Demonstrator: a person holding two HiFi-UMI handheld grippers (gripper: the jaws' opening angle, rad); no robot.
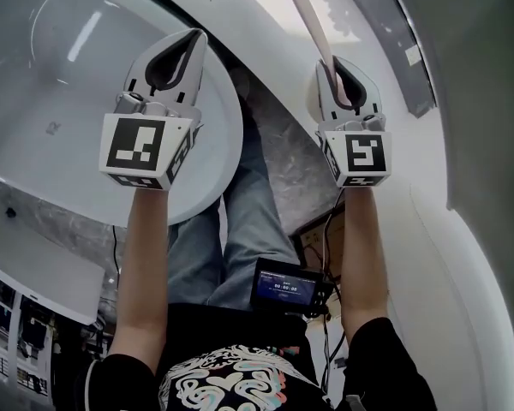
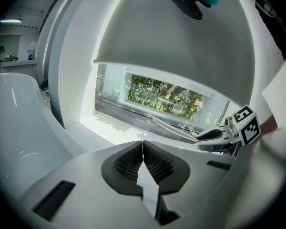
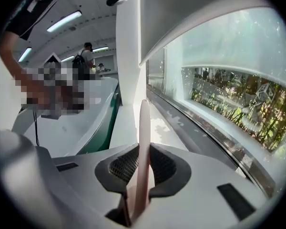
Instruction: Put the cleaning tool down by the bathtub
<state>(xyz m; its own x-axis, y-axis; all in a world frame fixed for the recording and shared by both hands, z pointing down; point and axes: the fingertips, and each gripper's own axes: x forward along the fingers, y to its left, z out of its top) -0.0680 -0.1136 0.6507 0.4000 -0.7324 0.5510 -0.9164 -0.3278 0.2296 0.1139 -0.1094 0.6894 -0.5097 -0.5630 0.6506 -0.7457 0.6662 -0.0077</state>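
Note:
The cleaning tool (image 1: 310, 17) is a long, thin pale-pink handle. My right gripper (image 1: 337, 74) is shut on it, and the handle sticks out forward past the jaws (image 3: 144, 128). Its working end is out of view. My left gripper (image 1: 191, 44) is shut with nothing in it, and it hovers over the rim of the white bathtub (image 1: 60, 84). From the left gripper view the right gripper (image 2: 214, 136) shows at the right, holding the tool (image 2: 174, 129) over a white ledge (image 2: 114, 128) below a window.
The bathtub's rim (image 3: 93, 116) runs along the left of the right gripper view, with a narrow white ledge (image 3: 157, 123) between it and the window (image 3: 229, 94). Grey marbled floor (image 1: 295, 157) lies between tub and curved white wall (image 1: 480, 144). A person stands in the far background.

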